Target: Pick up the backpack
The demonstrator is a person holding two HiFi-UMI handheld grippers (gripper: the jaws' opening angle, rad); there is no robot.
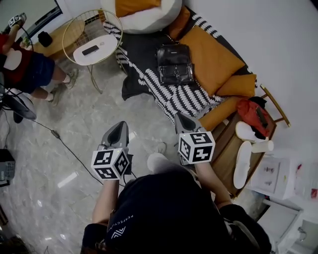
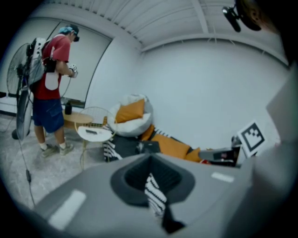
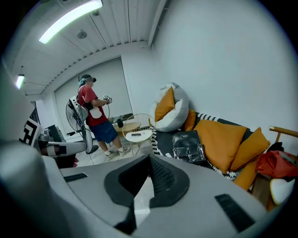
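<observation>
The black leather backpack point(image 1: 174, 64) lies flat on a black-and-white striped blanket point(image 1: 181, 96) on the low couch. It also shows in the right gripper view as the backpack point(image 3: 188, 146), and small and far off in the left gripper view as the backpack point(image 2: 148, 147). My left gripper point(image 1: 119, 127) is over the marble floor, short of the blanket and to the backpack's lower left. It is shut and empty. My right gripper point(image 1: 180, 118) is at the blanket's near edge, below the backpack, also shut with nothing in it. Both jaw pairs meet, left gripper point(image 2: 150, 162) and right gripper point(image 3: 150, 161).
Orange cushions point(image 1: 213, 54) lie right of the backpack, and a white beanbag point(image 1: 144, 15) lies beyond it. A round white side table point(image 1: 94, 47) stands to its left. Another person point(image 1: 25, 64) and a fan point(image 1: 17, 106) are at the far left. A cable point(image 1: 64, 144) crosses the floor. A wooden stand holds a red bag point(image 1: 253, 116).
</observation>
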